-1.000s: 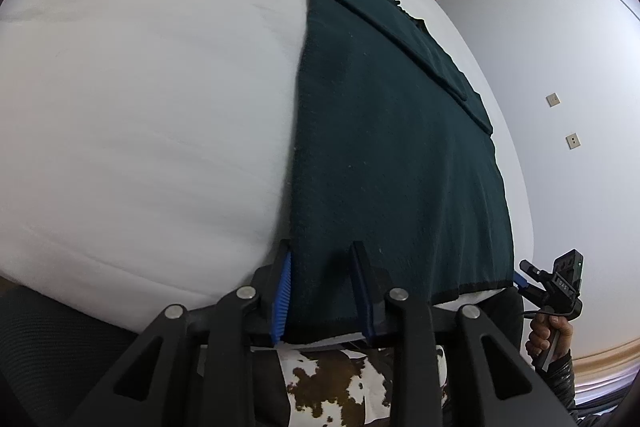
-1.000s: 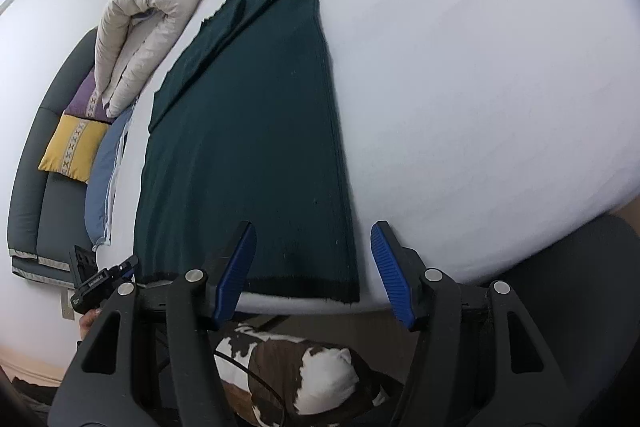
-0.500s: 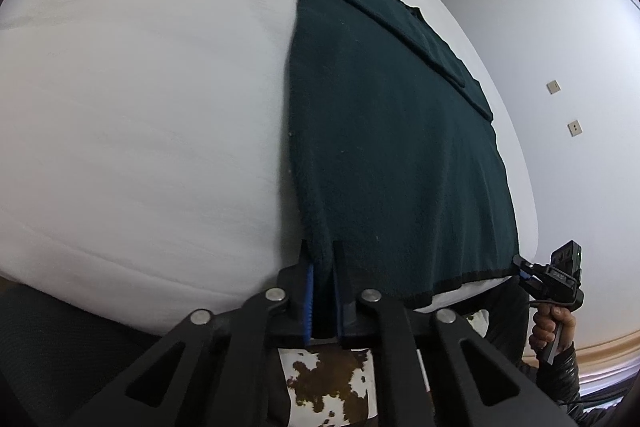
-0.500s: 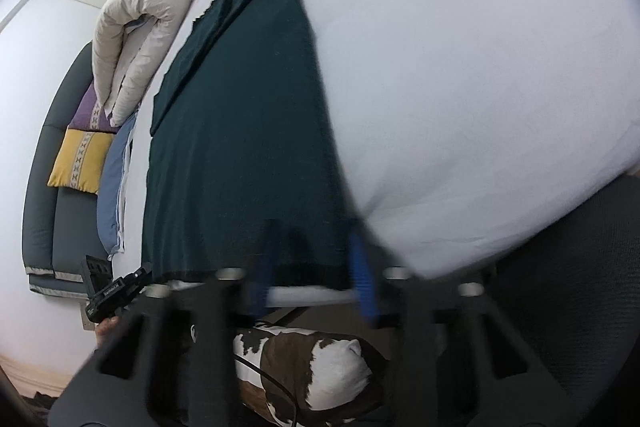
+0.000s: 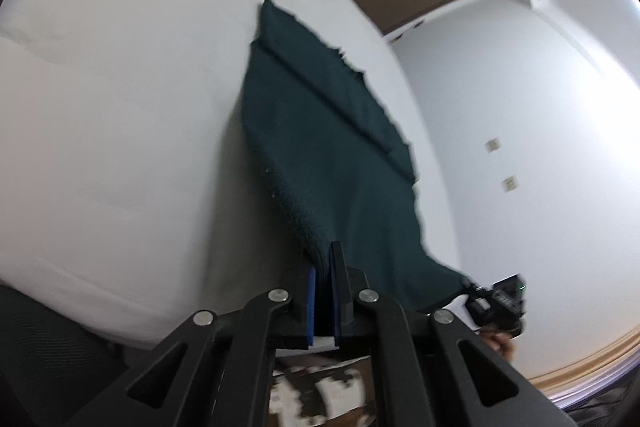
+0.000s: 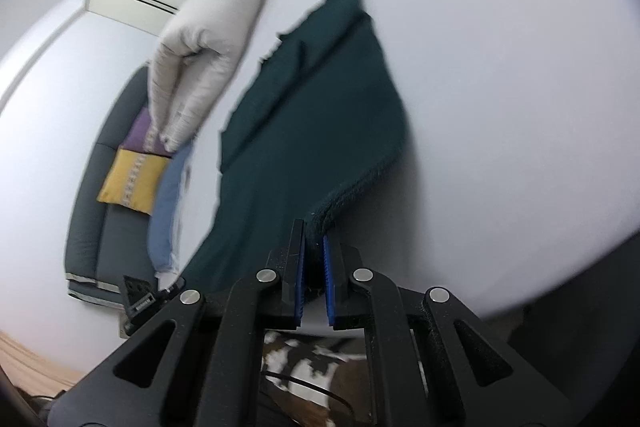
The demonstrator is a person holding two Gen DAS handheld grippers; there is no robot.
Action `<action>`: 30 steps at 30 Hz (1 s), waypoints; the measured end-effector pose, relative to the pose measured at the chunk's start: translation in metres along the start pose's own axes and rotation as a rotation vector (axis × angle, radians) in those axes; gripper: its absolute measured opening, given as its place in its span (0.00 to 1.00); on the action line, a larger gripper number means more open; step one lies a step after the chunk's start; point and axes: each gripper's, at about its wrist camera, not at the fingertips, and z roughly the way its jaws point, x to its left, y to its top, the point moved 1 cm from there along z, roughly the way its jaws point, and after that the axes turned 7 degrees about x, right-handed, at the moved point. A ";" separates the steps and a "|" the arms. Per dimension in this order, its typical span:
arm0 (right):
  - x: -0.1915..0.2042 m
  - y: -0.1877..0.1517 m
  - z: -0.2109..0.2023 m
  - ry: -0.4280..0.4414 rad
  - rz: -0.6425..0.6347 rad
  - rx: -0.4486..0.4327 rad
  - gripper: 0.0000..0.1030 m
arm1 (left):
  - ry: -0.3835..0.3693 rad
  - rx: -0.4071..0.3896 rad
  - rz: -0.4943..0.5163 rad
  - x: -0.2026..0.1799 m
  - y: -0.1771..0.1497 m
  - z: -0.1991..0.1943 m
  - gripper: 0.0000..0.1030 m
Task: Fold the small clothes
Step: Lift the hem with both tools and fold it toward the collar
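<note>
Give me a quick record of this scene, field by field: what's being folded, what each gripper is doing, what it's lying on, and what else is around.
garment: dark green cloth, near hem lifted, far end flat
surface: white bed
left gripper: shut on the near left corner
right gripper: shut on the near right corner
nearby: rolled beige duvet, yellow cushion, grey sofa
stage: both corners pinched, fold not yet made

Both wrist cameras sit low and close at the bed's [image 5: 100, 107] near edge, facing its far edge; both share the dark green garment [image 5: 340, 167] [image 6: 312, 147].
</note>
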 end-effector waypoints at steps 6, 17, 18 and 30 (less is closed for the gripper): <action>0.024 0.032 0.003 0.062 -0.009 -0.034 0.06 | -0.114 -0.049 -0.040 -0.013 0.015 -0.005 0.06; 0.044 0.108 0.020 0.080 -0.024 -0.083 0.06 | -0.153 -0.113 -0.023 -0.035 0.078 0.007 0.06; 0.045 0.116 0.022 0.079 -0.026 -0.088 0.06 | -0.153 -0.121 -0.025 -0.036 0.087 0.010 0.06; 0.058 0.254 0.077 0.019 -0.019 -0.163 0.06 | -0.150 -0.139 -0.079 -0.025 0.189 0.059 0.06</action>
